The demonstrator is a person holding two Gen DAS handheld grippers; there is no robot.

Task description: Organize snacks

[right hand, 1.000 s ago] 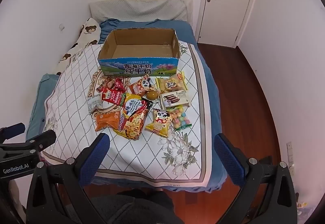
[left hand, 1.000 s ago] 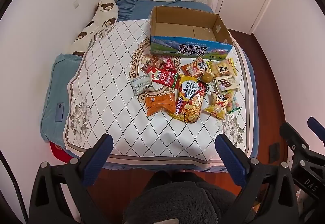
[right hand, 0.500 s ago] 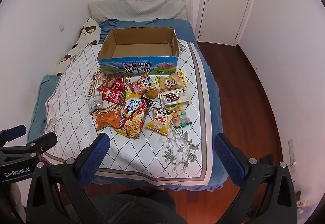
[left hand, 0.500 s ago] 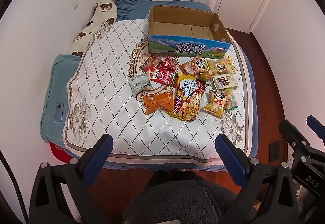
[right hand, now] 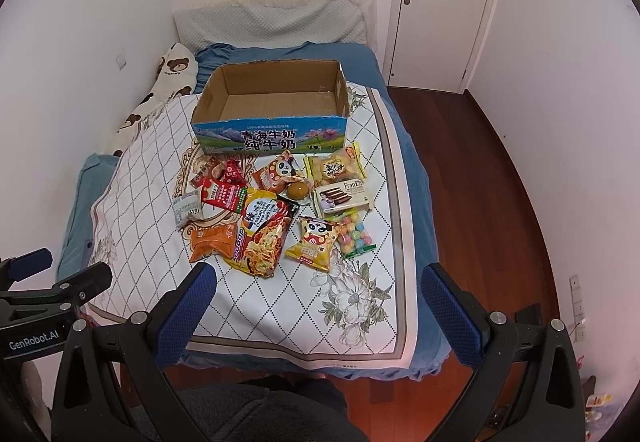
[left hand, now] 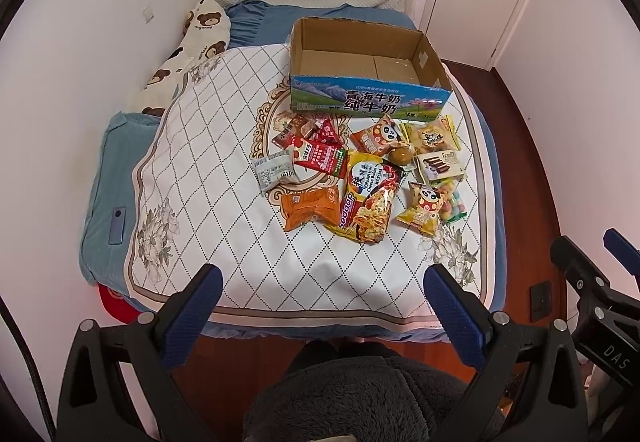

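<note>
while the snacks (left hand: 360, 177) lie in one loose heap on the white quilt (left hand: 208, 177), the ground around them is mostly free: a wide bare part of quilt lies at 9 o'clock of the heap, and another strip lies at 6 o'clock, between the heap and the foot edge of the bed (right hand: 408, 169). at 3 o'clock the heap comes near to the brown border of the quilt, and past the bed edge there is wooden floor (right hand: 480, 201). the open cardboard box (left hand: 366, 81) stands at 12 o'clock of the heap, just beside the nearest packets, and nothing shows inside it. a noodle packet (right hand: 264, 234) and an orange packet (right hand: 212, 242) are at the near side of the heap, touching each other; a yellow panda packet (right hand: 316, 242) lies at 3 o'clock of them.

the left tongs (left hand: 320, 306) are spread wide above the foot of the bed, holding nothing and touching nothing. the right tongs (right hand: 316, 306) are also spread wide, well apart from the heap, with nothing between their blue fingers (right hand: 188, 314).
</note>
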